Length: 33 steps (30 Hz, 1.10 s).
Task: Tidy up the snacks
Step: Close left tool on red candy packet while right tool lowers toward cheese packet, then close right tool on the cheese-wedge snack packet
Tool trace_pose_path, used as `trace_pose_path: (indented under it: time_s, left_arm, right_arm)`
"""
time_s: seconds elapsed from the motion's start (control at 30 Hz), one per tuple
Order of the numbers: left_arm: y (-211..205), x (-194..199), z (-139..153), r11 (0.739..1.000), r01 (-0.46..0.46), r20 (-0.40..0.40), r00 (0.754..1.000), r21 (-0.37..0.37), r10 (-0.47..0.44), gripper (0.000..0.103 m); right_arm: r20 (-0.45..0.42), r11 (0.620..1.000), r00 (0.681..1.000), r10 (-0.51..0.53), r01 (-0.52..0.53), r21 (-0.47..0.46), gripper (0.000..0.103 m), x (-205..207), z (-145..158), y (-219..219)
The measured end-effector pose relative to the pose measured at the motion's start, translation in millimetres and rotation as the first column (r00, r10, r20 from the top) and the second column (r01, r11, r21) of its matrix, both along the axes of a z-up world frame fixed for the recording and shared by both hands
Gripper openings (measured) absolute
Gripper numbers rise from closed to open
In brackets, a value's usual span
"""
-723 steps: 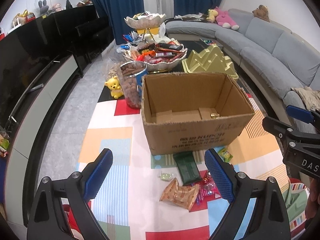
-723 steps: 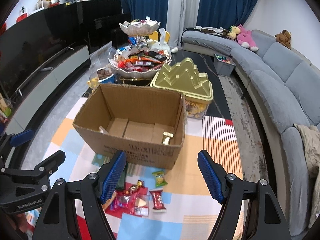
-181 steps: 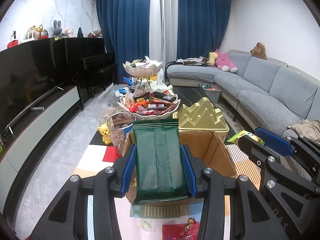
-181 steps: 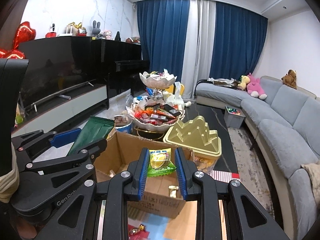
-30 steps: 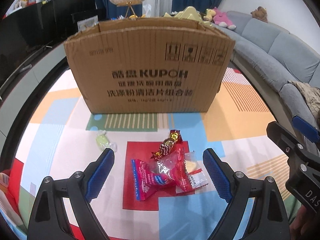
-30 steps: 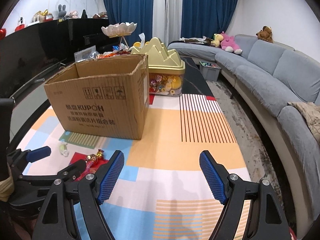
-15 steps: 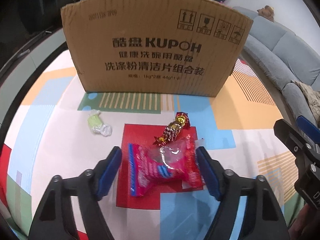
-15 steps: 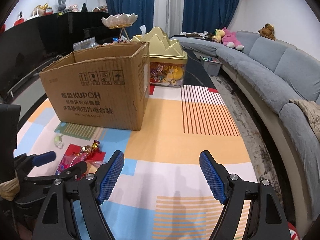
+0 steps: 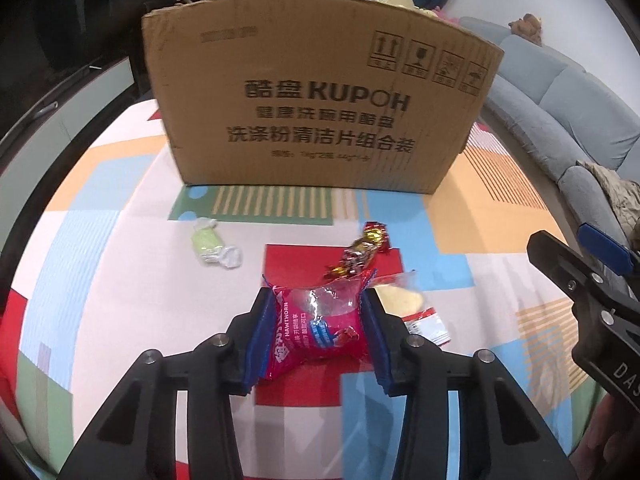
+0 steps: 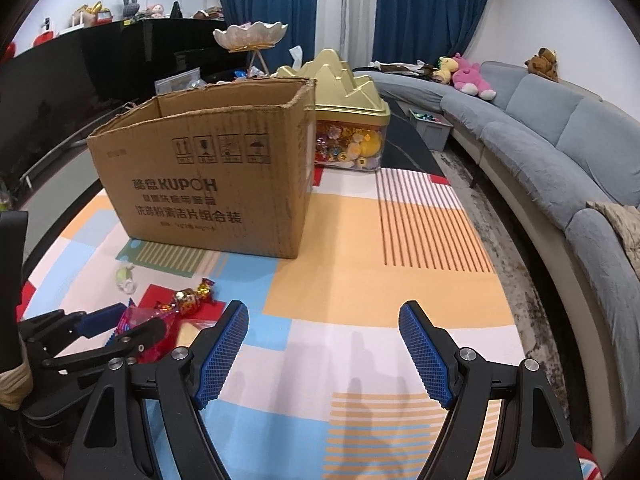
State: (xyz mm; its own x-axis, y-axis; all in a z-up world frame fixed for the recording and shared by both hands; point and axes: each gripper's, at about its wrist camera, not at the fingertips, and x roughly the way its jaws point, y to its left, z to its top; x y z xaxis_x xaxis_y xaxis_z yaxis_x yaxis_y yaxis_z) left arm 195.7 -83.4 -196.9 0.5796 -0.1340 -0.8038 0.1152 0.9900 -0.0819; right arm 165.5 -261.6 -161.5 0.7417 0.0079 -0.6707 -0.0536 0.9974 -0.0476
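Left hand-held gripper (image 9: 318,336), jaws just closing, pads now squeezing red packet (image 9: 316,330) on table (image 9: 120,288). Right hand-held gripper (image 10: 323,350) spread wide, nothing between. Just beside packet: clear-wrapped biscuit (image 9: 404,300), foil candy (image 9: 360,250); farther left, green candy (image 9: 208,242). Beyond, box (image 9: 320,92), inside hidden. Judged midway: four loose snacks yet to go in, packet next.

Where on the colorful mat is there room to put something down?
The orange and striped patches right of the cardboard box, in front of the gold-lidded tin, are bare. It's crowded below the box, where the left gripper squeezes the pink snack packet among candies.
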Motion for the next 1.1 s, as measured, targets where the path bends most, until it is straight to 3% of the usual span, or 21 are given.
trace_pose_path:
  time_s: [0.43, 0.83, 0.9, 1.03, 1.1]
  left_arm:
    - [44, -6, 19, 0.997, -0.072, 0.050, 0.996, 0.041, 0.070, 0.043]
    - [77, 1, 16, 0.991, -0.125, 0.043, 0.991, 0.055, 0.123, 0.043]
    - [80, 2, 16, 0.991, -0.127, 0.044, 0.991, 0.054, 0.124, 0.043]
    - [81, 2, 19, 0.992, -0.123, 0.048, 0.991, 0.039, 0.121, 0.043]
    - [81, 2, 21, 0.992, -0.121, 0.052, 0.992, 0.034, 0.119, 0.043]
  right_arm:
    - [-0.061, 0.998, 0.996, 0.066, -0.066, 0.001, 0.079, 7, -15, 45]
    - [-0.163, 0.993, 0.982, 0.092, -0.102, -0.054, 0.078, 12, -43, 83]
    - [-0.180, 0.992, 0.979, 0.090, -0.104, -0.069, 0.076, 14, -47, 86]
    - [-0.221, 0.991, 0.971, 0.091, -0.109, -0.073, 0.058, 17, -55, 90]
    - [-0.237, 0.991, 0.967, 0.089, -0.109, -0.073, 0.056, 19, -57, 92]
